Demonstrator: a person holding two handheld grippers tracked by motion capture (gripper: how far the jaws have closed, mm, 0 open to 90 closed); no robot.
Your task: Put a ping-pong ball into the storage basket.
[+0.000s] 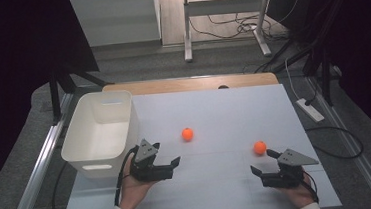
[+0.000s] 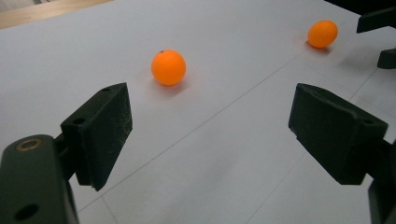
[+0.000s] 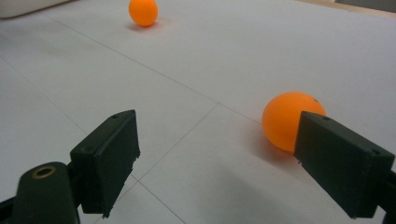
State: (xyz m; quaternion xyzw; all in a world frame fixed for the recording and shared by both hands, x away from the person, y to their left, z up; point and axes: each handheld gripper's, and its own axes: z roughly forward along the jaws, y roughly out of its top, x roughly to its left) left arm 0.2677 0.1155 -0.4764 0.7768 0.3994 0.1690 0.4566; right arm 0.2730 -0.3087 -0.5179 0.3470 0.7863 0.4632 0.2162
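Two orange balls lie on the white table sheet [image 1: 214, 112]. One ball [image 1: 188, 134] [image 2: 168, 67] [image 3: 143, 11] rests near the middle, ahead of my left gripper [image 1: 174, 164] [image 2: 210, 135], which is open and empty. The other ball [image 1: 260, 147] [image 2: 322, 33] [image 3: 286, 119] lies just beyond my right gripper [image 1: 262, 161] [image 3: 219, 163], close to its right jaw. That gripper is open too, with nothing between its jaws. Each gripper is held by a hand coming in from the near edge.
A white plastic bin [image 1: 100, 133] stands at the left of the sheet, right beside my left gripper. A wooden strip [image 1: 192, 84] runs along the far edge. Metal rails [image 1: 38, 166] flank the table. A power strip [image 1: 310, 109] and cables lie at the right.
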